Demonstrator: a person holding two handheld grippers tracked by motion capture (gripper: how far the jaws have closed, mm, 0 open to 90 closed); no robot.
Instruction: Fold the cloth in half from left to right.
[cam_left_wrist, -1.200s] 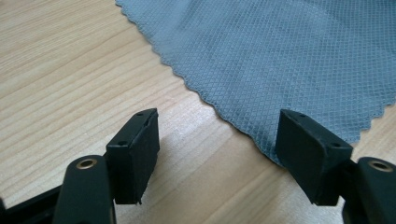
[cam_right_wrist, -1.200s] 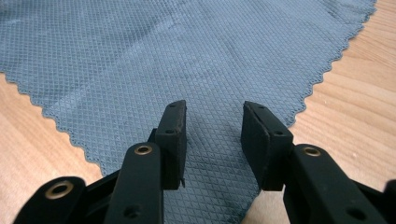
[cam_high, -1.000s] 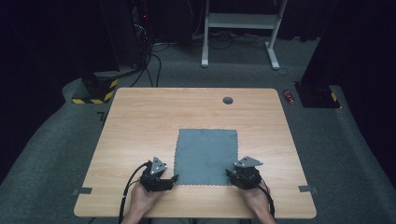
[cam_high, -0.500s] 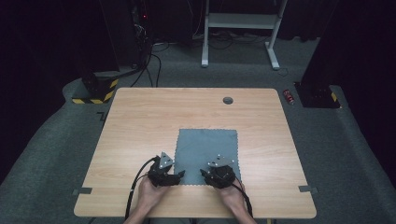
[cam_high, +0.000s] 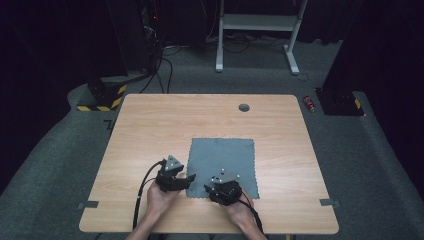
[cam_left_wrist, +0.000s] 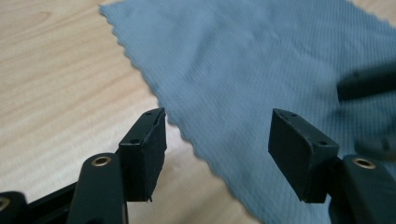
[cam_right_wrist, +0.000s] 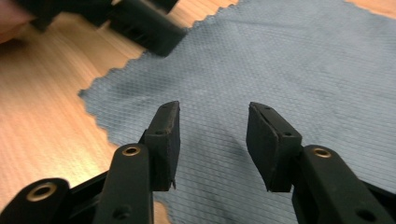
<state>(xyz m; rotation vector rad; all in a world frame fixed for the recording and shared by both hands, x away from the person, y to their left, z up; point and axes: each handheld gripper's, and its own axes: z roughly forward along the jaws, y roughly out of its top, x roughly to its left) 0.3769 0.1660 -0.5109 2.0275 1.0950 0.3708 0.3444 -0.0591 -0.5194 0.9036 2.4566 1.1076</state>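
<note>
Grey cloth (cam_high: 223, 166) lying flat on the table (cam_high: 150, 120), toward the near right part, its scalloped near edge close to the person's side. Both grippers set low at that near edge, close together, probably to pick up the near-left corner or hem for a fold.

Left gripper (cam_left_wrist: 217, 140): jaws wide apart and just been closing a little, nothing pinched; cloth edge running between them, 1 jaw over bare wood, the other over fabric. Placed astride the edge, seemingly so the pads can close on the hem. In the high view, left gripper (cam_high: 186, 179) at the cloth's near-left corner.

Right gripper (cam_right_wrist: 212, 140): jaws part open, hovering over fabric just inside the corner, holding nothing; perhaps there to pin or pinch the cloth beside the other tool. In the high view, right gripper (cam_high: 212, 191) on the near edge.

Hard to tell whether any pad touches the cloth. Near-left corner partly hidden beneath the grippers from above. Forearms cut off at the bottom. Dark blurred shape at the right of the left gripper view, likely the other tool. Surroundings beyond the table too dark to read.
</note>
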